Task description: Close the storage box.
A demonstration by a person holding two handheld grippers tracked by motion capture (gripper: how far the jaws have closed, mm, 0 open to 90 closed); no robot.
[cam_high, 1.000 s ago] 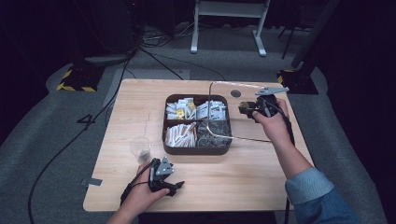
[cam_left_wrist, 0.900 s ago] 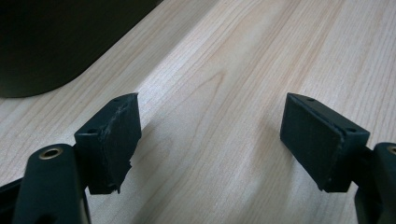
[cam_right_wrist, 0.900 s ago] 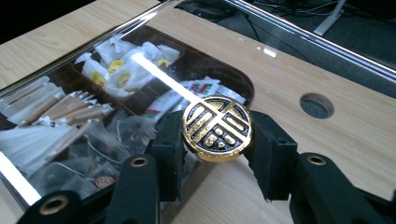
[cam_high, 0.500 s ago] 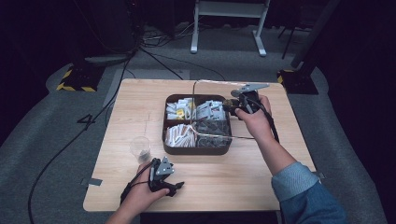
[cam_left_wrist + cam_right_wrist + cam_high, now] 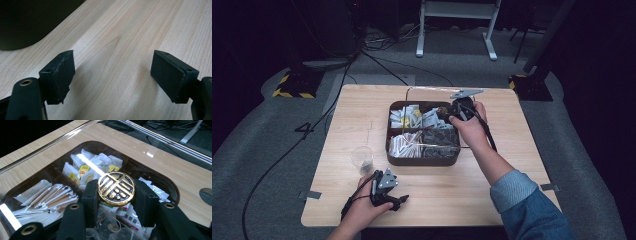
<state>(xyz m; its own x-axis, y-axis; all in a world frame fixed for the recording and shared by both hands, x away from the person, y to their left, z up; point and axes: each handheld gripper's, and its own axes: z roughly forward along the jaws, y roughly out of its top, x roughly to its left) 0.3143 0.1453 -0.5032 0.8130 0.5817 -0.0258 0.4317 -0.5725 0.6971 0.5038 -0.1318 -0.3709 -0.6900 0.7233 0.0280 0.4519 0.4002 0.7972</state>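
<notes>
While the right gripper (image 5: 116, 202) is hanging over the far right part of the dark compartment tray (image 5: 393, 156), its two black jaws are pressing on either side of a round gold-and-black knob (image 5: 116, 188) bearing a raised ornamental character, which is not legible as text; the knob appears to sit on a clear lid (image 5: 150, 153) whose reflections are running across the tray. Beneath it, white sachets with yellow labels (image 5: 84, 168), paper-wrapped sticks (image 5: 53, 197) and printed packets (image 5: 130, 218) are lying in separate compartments, their print too small to read. The left gripper (image 5: 112, 80) is resting low over the bare wooden table (image 5: 120, 32), jaws standing wide apart and gripping nothing, near a clear glass cup (image 5: 362, 159).
</notes>
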